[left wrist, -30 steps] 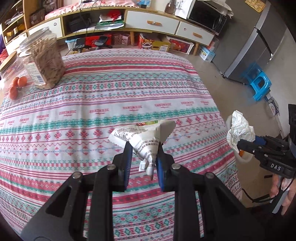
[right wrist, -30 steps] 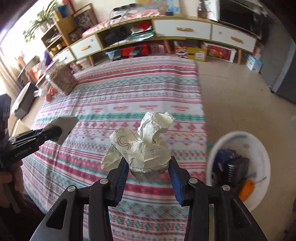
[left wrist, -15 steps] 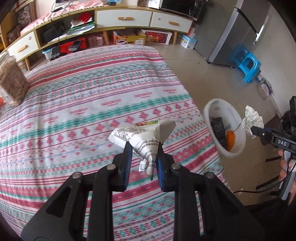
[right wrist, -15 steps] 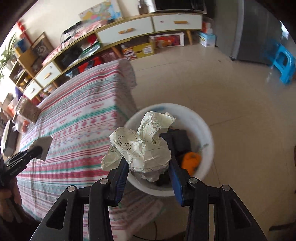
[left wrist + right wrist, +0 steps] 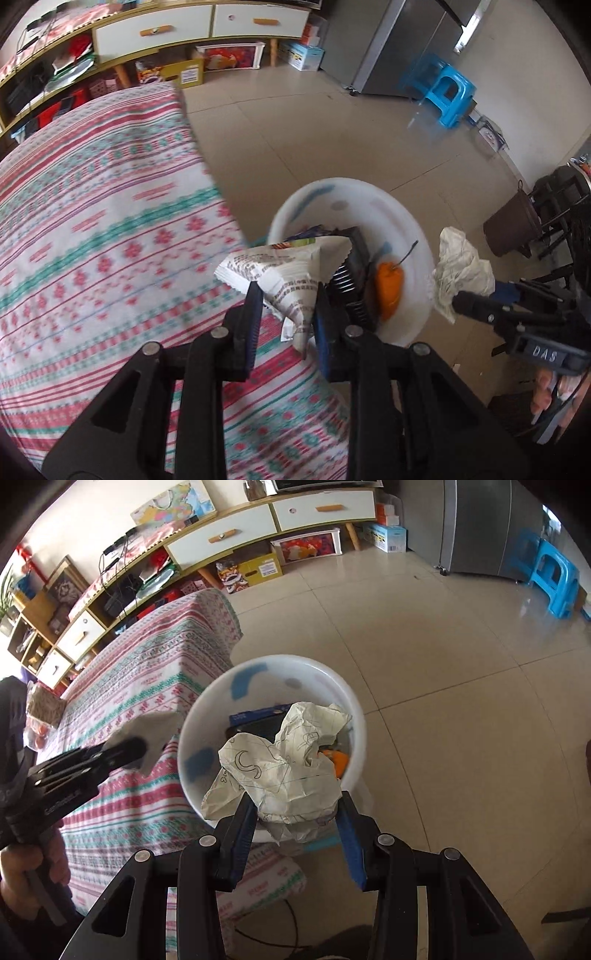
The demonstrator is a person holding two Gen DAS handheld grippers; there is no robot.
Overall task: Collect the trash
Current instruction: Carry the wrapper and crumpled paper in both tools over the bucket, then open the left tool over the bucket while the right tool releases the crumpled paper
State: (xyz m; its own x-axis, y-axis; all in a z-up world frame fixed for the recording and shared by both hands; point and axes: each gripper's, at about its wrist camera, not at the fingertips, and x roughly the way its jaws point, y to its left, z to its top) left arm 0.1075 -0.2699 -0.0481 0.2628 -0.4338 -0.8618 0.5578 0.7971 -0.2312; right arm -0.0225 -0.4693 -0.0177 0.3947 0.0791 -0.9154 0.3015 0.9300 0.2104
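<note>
Left gripper (image 5: 286, 308) clamped narrowly on a printed wrapper (image 5: 284, 269) at the table's (image 5: 92, 229) edge beside the white bin (image 5: 413, 236), right gripper (image 5: 295, 814) pinching a crumpled paper ball (image 5: 280, 764) over the bin's rim, both pieces of trash held above the floor

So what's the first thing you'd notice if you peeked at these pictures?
Probably the crumpled paper ball, squeezed in the right gripper above the white bin on the floor beside the table. Next, the printed snack wrapper pinched in the left gripper over the table's edge, where the bright striped tablecloth hangs. Inside the bin lies something orange.
</note>
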